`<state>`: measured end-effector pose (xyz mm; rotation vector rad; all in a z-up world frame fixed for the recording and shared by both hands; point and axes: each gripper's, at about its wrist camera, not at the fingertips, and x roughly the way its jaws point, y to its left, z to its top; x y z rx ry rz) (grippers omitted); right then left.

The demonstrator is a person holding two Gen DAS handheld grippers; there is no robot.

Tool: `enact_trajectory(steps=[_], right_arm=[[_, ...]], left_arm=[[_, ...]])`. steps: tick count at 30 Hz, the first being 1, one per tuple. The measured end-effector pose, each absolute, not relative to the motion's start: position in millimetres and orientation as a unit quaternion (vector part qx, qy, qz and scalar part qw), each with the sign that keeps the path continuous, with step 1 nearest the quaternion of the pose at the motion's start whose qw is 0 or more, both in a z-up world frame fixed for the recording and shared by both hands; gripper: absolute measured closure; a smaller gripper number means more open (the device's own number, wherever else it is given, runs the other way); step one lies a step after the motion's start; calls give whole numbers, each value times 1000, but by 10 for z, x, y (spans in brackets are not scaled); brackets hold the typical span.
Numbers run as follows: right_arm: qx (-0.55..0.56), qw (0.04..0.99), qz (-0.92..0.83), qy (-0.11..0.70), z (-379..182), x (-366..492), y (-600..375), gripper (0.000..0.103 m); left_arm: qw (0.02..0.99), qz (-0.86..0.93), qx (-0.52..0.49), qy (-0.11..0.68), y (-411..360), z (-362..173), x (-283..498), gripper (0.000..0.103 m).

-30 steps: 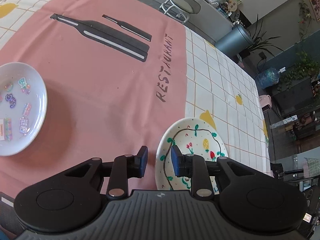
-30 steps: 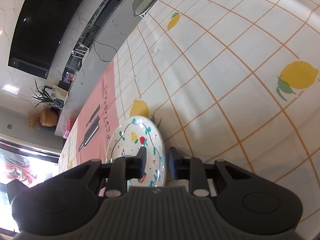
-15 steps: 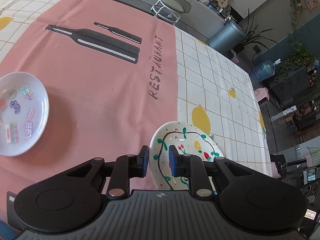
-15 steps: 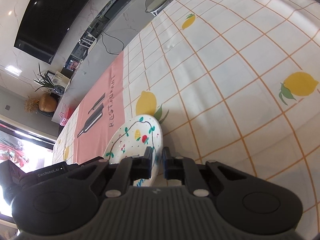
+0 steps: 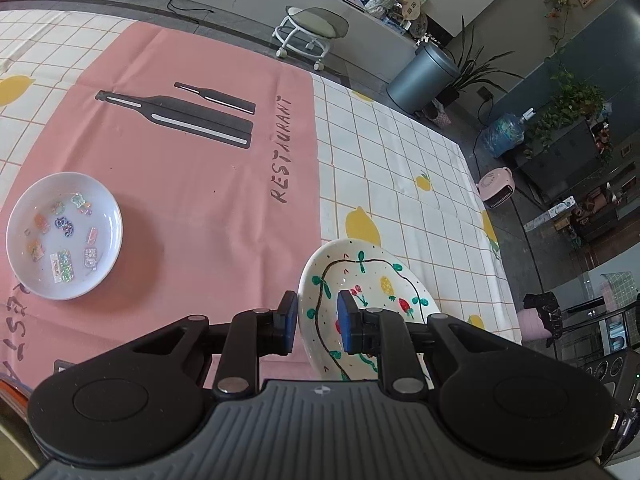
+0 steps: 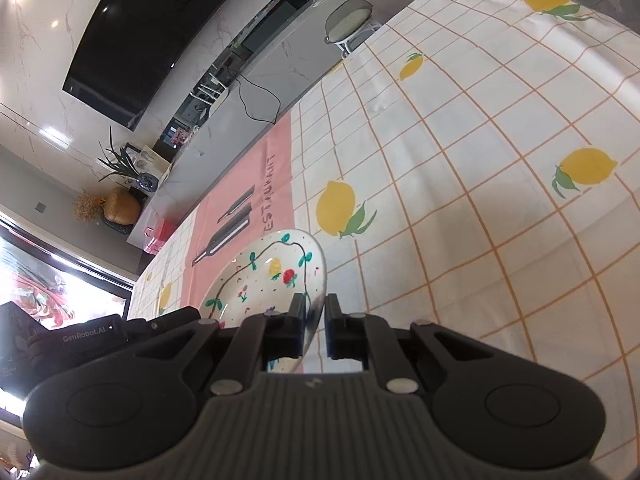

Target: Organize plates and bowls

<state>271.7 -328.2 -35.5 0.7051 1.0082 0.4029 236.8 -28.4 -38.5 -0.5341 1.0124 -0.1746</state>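
A white plate painted with fruit and a vine (image 5: 372, 292) is held tilted above the table. My left gripper (image 5: 318, 322) is shut on its near-left rim, with the rim between the blue pads. My right gripper (image 6: 316, 326) is shut on the plate's opposite rim (image 6: 316, 280). The plate also shows in the right wrist view (image 6: 272, 272). A pale bowl with stickers inside (image 5: 64, 236) sits on the pink cloth, far to the left of my left gripper.
The table wears a lemon-check cloth (image 5: 404, 168) with a pink "RESTAURANT" runner (image 5: 208, 184) across it. The table's far edge drops to the floor, where a stool (image 5: 310, 34) and a bin (image 5: 424, 76) stand. My left gripper's body shows at lower left (image 6: 92, 336).
Both grippers have closed onto the painted plate's rim and lifted it, tilting it up off the cloth. The views have risen and pulled back from the table.
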Motion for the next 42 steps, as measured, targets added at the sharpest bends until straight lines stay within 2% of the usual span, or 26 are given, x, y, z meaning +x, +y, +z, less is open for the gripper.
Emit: enact_trajectory(steps=[25, 42], right_arm=[[313, 780, 207, 501, -257, 1943, -2935, 95], [213, 789, 196, 543, -379, 1784, -2659, 95]], left_arm=[[817, -96, -123, 556, -279, -551, 2173, 80], [814, -85, -53, 572, -477, -630, 2139, 79]])
